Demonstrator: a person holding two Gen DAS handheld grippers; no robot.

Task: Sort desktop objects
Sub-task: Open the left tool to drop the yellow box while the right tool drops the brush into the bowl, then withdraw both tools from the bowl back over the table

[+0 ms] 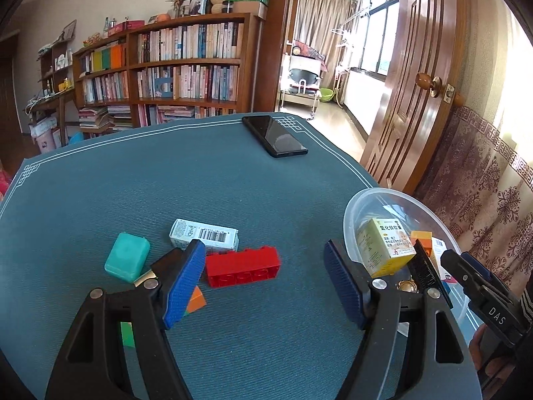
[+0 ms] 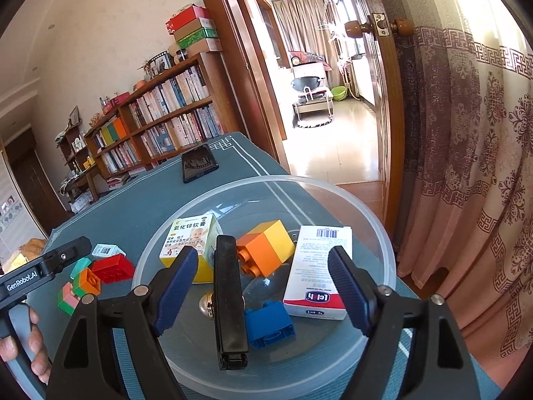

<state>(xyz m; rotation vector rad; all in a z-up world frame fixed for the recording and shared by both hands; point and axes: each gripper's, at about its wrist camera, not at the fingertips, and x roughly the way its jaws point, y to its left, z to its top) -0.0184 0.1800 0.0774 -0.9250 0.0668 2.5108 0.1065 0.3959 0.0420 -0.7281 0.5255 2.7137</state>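
Observation:
My left gripper is open and empty, low over the blue mat, with a red brick between its fingers and closer to the left one. A teal case and a white barcode box lie just beyond the left finger. My right gripper is open over the clear plastic bowl. In the bowl lie a black comb, a yellow box, an orange-yellow brick, a blue brick, a white-red box and a light bulb.
A black phone lies at the far edge of the mat. An orange-green brick stack sits left of the bowl. The bowl stands at the table's right edge, near a wooden door and curtain.

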